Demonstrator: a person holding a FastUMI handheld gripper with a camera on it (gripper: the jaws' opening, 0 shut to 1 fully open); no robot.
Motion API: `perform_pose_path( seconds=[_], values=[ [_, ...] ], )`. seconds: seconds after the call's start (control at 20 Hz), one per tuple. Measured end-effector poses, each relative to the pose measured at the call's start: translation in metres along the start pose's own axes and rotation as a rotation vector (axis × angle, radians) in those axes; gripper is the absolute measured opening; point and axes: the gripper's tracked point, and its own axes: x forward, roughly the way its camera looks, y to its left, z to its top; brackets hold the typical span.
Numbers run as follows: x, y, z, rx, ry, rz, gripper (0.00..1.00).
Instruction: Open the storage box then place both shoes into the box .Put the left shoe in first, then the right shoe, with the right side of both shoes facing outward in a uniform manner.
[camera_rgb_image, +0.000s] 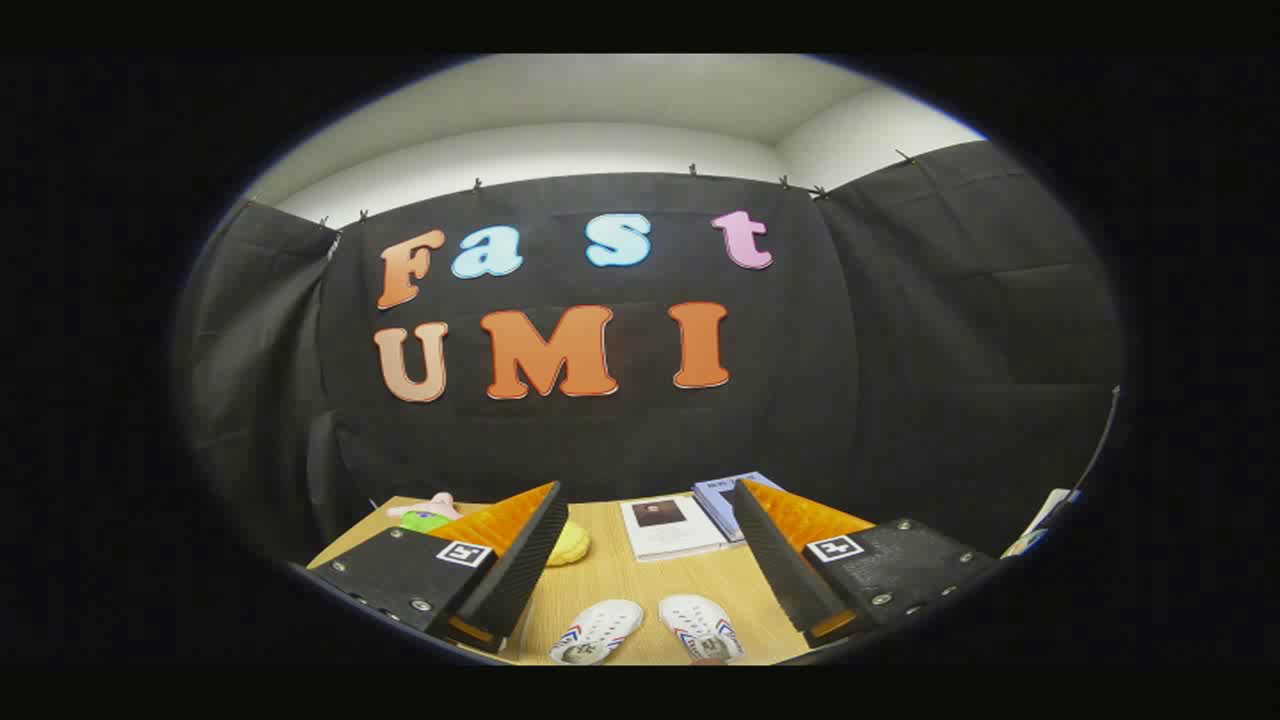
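**On the table, two shoes below an open gripper**

Between the two fingers, on the wooden table (620, 580), lie two white shoes (650, 630) side by side, toes pointing away. The gripper (645, 525) hangs above them, fingers spread wide, holding nothing. Beyond the fingers lie a white booklet (668, 527), a blue book (722, 500), a yellow toy (566, 545) and a pink and green plush toy (425, 514).

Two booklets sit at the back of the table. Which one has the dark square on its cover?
The white booklet, beyond the open tongs. The blue booklet beside it lies partly behind one finger and has no dark square.
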Motion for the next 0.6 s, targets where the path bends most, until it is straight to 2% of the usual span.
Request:
perform_pose_path(
  seconds=[0.6],
  values=[
    [-0.0004, -0.0019, -0.0036, 0.006, 0.012, 0.000, 0.98]
  ],
)
